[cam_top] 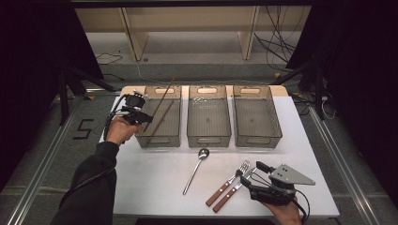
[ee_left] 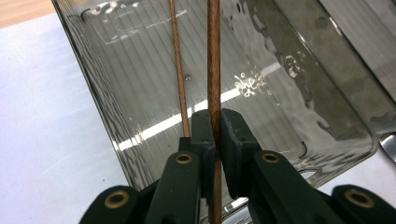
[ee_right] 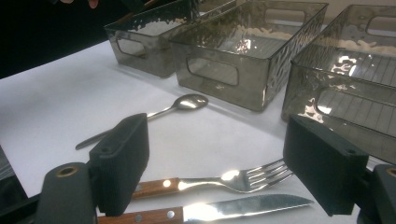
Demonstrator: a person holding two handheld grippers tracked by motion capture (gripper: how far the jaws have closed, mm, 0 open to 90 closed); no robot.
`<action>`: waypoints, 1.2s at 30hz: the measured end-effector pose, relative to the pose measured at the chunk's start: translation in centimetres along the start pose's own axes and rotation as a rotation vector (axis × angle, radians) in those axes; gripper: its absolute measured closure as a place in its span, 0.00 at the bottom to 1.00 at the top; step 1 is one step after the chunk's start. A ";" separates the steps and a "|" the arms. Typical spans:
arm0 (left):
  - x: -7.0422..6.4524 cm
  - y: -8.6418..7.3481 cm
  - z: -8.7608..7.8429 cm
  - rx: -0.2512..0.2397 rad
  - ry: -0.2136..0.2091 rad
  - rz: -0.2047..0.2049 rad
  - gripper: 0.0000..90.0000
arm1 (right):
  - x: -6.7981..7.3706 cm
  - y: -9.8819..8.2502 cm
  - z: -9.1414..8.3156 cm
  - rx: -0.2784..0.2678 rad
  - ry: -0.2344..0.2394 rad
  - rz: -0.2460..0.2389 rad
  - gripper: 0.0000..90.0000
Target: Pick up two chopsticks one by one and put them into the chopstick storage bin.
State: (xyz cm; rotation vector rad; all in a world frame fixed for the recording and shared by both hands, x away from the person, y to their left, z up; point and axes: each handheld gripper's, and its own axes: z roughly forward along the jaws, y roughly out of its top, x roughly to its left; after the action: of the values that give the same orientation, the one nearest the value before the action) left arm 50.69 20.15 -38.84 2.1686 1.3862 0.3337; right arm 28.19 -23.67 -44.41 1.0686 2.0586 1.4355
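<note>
Left gripper view: left hand-held gripper (ee_left: 217, 140) clenched on 1 chopstick (ee_left: 214, 70) over the left bin (ee_left: 327, 70).

Three bins stood in a row on the table (cam_top: 141, 178). Relative to the middle bin (cam_top: 209, 117): chopsticks (cam_top: 162, 110) lay in the left neighbour, spoon (cam_top: 196, 169) just before it, fork (cam_top: 229, 183) and knife (cam_top: 234, 189) before-right.
</note>
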 end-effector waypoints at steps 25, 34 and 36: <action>-1.2 -0.3 -1.3 0.019 0.000 -0.037 0.46 | 0.0 0.0 0.0 -0.002 -0.001 -0.002 0.26; -4.0 -2.0 -2.9 -0.033 -0.033 -0.054 0.31 | 0.0 0.0 -0.1 -0.001 -0.002 -0.003 0.26; -4.7 -2.5 -3.3 -0.054 -0.049 -0.051 0.29 | 0.1 0.0 -0.1 -0.001 -0.003 -0.004 0.26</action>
State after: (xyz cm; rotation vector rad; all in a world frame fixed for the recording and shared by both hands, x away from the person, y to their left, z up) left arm 45.16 17.73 -37.15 2.0810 1.3870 0.2939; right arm 28.09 -23.68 -44.35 1.0646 2.0563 1.4317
